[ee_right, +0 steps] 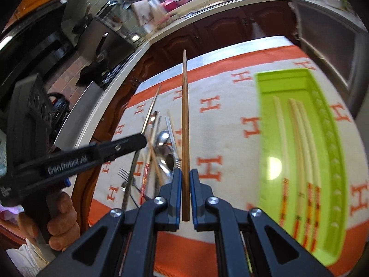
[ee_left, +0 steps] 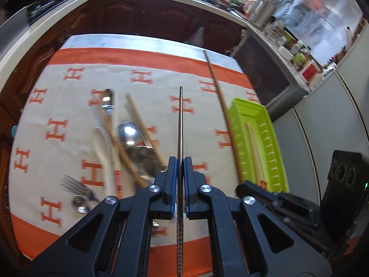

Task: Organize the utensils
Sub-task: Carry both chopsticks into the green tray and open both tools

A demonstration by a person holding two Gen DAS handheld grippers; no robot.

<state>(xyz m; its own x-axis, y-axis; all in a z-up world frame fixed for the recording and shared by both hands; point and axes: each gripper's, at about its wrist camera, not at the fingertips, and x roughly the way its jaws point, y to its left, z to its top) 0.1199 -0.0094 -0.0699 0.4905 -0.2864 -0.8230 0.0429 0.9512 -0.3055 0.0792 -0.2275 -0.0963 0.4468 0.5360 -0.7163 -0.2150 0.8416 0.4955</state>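
Observation:
My left gripper (ee_left: 180, 161) is shut on a thin metal chopstick (ee_left: 180, 124) that points away over the cloth. My right gripper (ee_right: 185, 173) is shut on a brown wooden chopstick (ee_right: 185, 120), also seen in the left wrist view (ee_left: 221, 106). Both are held above the table. A pile of utensils lies on the cloth: spoons (ee_left: 128, 130), a white spoon (ee_left: 102, 147), a fork (ee_left: 77, 185) and more chopsticks (ee_left: 143, 127). The green tray (ee_right: 332, 161) holds three pale chopsticks (ee_right: 299, 161); it also shows in the left wrist view (ee_left: 274, 138).
The table wears a cream cloth with orange H marks and an orange border (ee_left: 138, 56). Dark wood cabinets (ee_left: 150, 16) and a worktop stand beyond the far edge. The left gripper's body (ee_right: 76, 159) and the hand holding it sit at the left of the right wrist view.

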